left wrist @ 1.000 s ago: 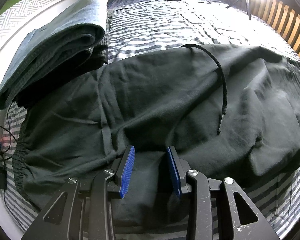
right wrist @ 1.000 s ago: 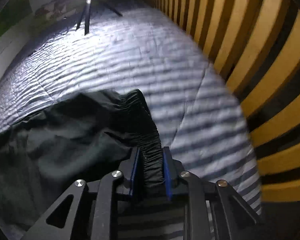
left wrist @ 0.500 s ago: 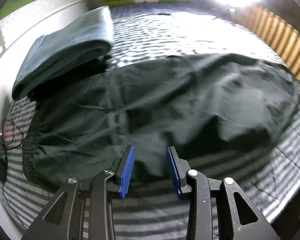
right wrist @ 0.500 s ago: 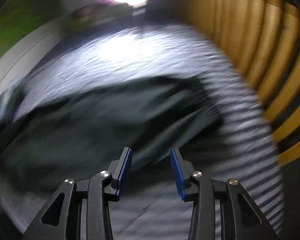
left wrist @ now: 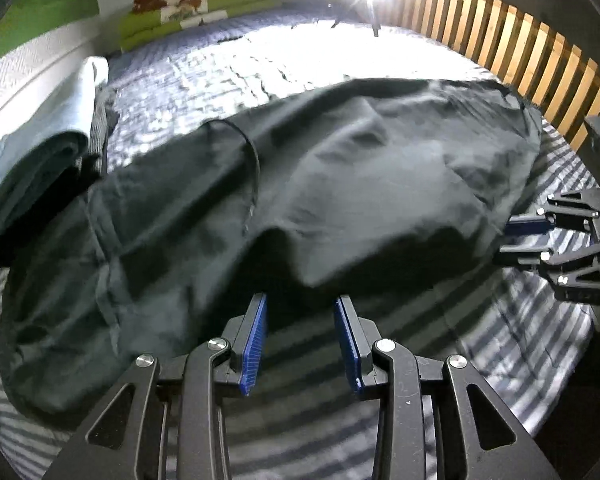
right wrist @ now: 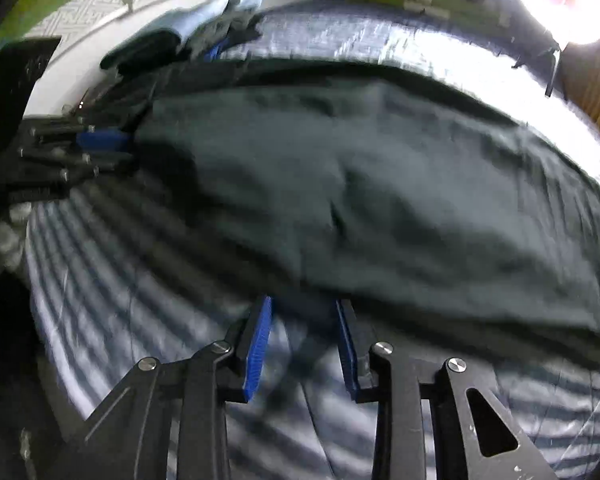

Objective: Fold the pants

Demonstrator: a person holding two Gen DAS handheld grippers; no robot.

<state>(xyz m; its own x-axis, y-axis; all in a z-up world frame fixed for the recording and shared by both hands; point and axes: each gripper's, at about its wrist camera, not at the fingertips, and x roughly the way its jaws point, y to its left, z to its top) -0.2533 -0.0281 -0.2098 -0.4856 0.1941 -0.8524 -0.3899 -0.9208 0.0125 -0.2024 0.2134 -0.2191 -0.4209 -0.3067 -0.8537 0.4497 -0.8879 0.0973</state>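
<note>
- Folded garments [left wrist: 40, 148] stacked at the bed's left edge.
- Black pants [left wrist: 300, 184] now lie doubled across the striped bed [left wrist: 380, 400]; first fold looks done.
- Left claw [left wrist: 300, 340] open, empty, backed off the near hem.
- Right claw [right wrist: 304, 344] has released the waistband; jaws closing on nothing.

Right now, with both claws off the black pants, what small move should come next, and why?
Probably lower the left claw onto the near edge of the black pants and grip it. Its jaws stand apart over bare striped bedding, the right claw is closing on nothing, and the pants lie rumpled.
</note>
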